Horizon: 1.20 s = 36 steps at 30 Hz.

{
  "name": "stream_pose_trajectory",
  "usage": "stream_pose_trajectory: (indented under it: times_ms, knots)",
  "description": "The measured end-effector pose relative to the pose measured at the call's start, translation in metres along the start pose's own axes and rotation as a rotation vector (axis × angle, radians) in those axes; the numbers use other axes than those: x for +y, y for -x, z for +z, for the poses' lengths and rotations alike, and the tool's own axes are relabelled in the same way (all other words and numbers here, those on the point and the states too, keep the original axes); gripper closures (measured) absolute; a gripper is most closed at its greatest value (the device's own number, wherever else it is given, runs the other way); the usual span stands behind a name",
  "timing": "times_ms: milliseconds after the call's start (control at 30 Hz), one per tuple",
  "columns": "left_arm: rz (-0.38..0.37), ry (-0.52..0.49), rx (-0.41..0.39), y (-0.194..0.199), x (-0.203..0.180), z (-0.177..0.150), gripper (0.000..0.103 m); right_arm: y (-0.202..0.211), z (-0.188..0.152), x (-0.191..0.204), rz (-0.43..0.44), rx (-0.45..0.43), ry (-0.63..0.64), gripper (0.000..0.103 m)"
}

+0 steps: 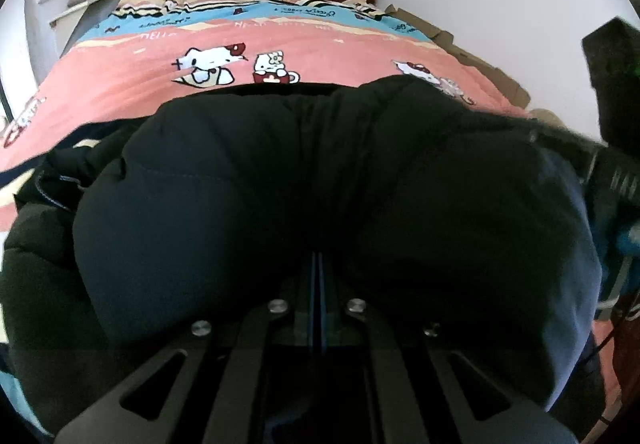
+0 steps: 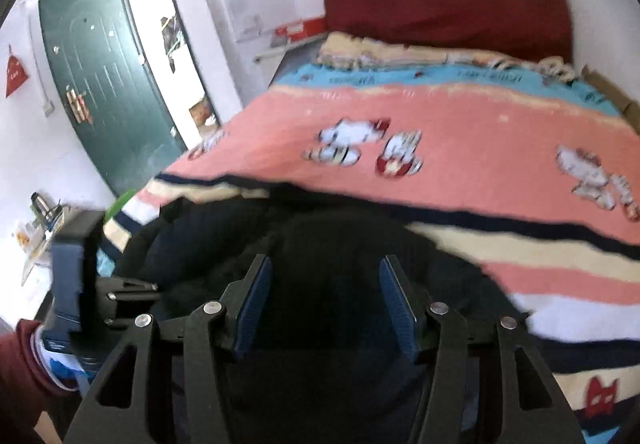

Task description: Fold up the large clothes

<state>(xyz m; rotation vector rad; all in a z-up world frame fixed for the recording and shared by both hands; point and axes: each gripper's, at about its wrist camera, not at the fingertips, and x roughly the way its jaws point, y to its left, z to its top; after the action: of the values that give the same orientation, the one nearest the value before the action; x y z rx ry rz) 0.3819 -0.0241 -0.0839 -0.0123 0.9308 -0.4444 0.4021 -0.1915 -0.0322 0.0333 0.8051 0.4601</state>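
Observation:
A large dark navy padded jacket [image 1: 248, 184] lies bunched at the near edge of the bed and fills most of the left wrist view. My left gripper [image 1: 318, 264] is shut on a fold of the jacket, its blue pads pressed together with the fabric bulging on both sides. In the right wrist view the jacket [image 2: 328, 244] lies under and ahead of my right gripper [image 2: 326, 296], which is open with its blue pads [image 2: 256, 304] wide apart and nothing between them. The left gripper's body [image 2: 76, 284] shows at the left of that view.
The bed carries a pink, blue and cream cartoon-cat blanket [image 2: 460, 132] and a dark red headboard [image 2: 448, 4] against a white wall. A green door [image 2: 104, 80] and an open doorway stand at the left. Cardboard [image 1: 472, 48] lies along the bed's right side.

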Motion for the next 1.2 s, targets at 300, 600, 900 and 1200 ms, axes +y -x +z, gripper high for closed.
stream_pose_trajectory:
  times_ms: [300,600,900,1200]
  knots:
    - [0.041,-0.02,0.001,0.024,-0.007,-0.032,0.102,0.01,-0.077,0.019,-0.022,0.122,0.048,0.047]
    - [0.092,-0.037,-0.011,0.012,-0.011,-0.041,0.101,0.016,-0.113,0.018,-0.054,0.136,0.027,0.047]
    - [0.092,0.008,-0.008,-0.015,0.004,-0.035,0.101,-0.021,-0.114,0.006,-0.072,0.146,0.011,0.046]
    - [0.051,0.124,-0.03,0.047,-0.005,-0.022,0.101,0.002,-0.103,0.007,-0.035,0.153,-0.039,0.047]
